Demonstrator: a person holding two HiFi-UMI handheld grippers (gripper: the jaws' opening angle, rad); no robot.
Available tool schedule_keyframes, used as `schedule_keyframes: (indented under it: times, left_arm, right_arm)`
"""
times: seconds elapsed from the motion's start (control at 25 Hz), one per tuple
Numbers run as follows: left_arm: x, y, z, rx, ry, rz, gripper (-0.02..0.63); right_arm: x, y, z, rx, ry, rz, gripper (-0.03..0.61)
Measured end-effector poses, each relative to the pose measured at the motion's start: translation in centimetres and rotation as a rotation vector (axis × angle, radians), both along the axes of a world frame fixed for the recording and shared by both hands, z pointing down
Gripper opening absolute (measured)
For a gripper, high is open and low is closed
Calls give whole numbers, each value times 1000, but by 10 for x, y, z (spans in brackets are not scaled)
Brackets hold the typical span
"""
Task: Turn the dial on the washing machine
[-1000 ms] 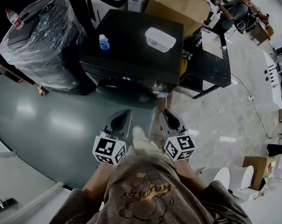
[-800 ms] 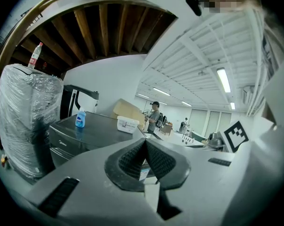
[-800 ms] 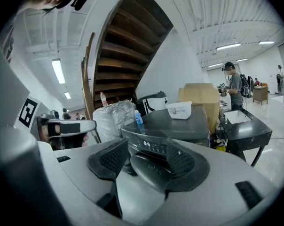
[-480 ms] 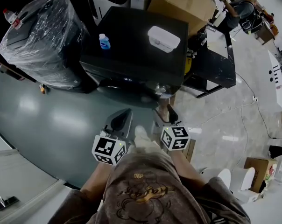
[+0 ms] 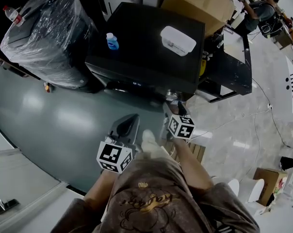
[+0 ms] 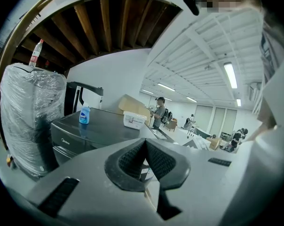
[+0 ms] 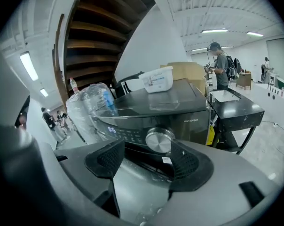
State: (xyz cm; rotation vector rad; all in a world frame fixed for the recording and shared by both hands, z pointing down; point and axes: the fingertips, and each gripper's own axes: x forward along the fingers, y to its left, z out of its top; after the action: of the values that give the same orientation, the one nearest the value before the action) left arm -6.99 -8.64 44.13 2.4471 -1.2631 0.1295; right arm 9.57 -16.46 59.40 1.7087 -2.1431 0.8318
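The round silver metal dial (image 7: 160, 140), flat-faced with a brushed sheen, sits in the glossy black control strip along the top front of the dark box-shaped washing machine (image 7: 179, 102). It is toward the machine's right side, just right of a small lit white display (image 7: 111, 129). The right gripper (image 7: 145, 158) points at the dial with its jaws spread wide and holding nothing, the dial showing beyond the gap and apart from both pads, while the left gripper (image 6: 145, 147), nearer the person, has its ribbed pads closed together on nothing.

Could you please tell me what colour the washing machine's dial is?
Silver dial; clearest in the right gripper view.
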Motion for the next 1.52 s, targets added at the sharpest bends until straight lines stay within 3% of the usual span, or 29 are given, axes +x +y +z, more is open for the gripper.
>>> schedule_keyframes:
  times: [0.4, 0.92, 1.52]
  left_arm:
    - [-1, -17, 8, -17, -18, -14, 0]
    - [6, -28, 7, -20, -41, -4, 0]
    - [11, -29, 3, -7, -51, 12, 0]
  right_arm:
    - [10, -29, 35, -71, 29, 47, 273]
    - [16, -38, 40, -108, -87, 126, 261]
    - [21, -38, 38, -76, -389, 202, 259]
